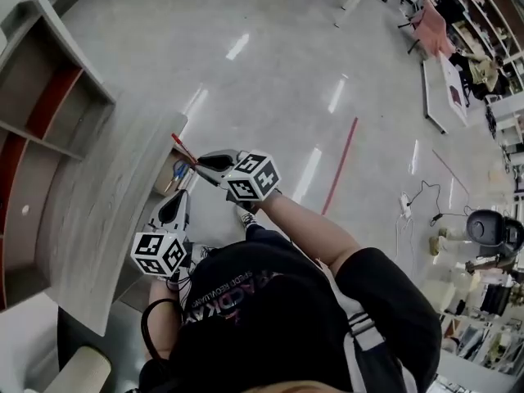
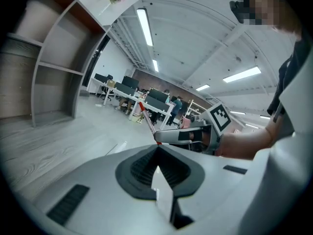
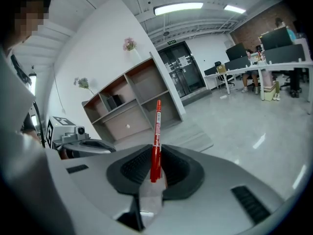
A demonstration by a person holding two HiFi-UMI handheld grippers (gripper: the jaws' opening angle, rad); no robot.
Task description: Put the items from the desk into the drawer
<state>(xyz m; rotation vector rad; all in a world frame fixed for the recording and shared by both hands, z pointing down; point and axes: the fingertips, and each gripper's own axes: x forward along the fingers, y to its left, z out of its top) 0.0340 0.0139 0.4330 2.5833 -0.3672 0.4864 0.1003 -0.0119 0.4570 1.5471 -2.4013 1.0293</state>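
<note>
My right gripper (image 1: pixel 199 161) is shut on a red pen (image 1: pixel 182 146), held over the desk's right edge above an open drawer (image 1: pixel 166 183). In the right gripper view the red pen (image 3: pixel 156 133) stands upright between the jaws of that gripper (image 3: pixel 155 155). The left gripper (image 1: pixel 180 199) hovers just below it beside the desk edge, shut with nothing in it. Its own view shows its closed jaws (image 2: pixel 157 153), with the right gripper (image 2: pixel 168 136) and the pen (image 2: pixel 146 119) ahead. Something with blue handles (image 1: pixel 178 170) lies in the drawer.
The grey wood desk (image 1: pixel 90 219) runs along the left, with an open shelf unit (image 1: pixel 37 129) behind it. That unit has a closed drawer with a knob (image 3: pixel 128 126). Polished floor with a red line (image 1: pixel 340 166) lies to the right.
</note>
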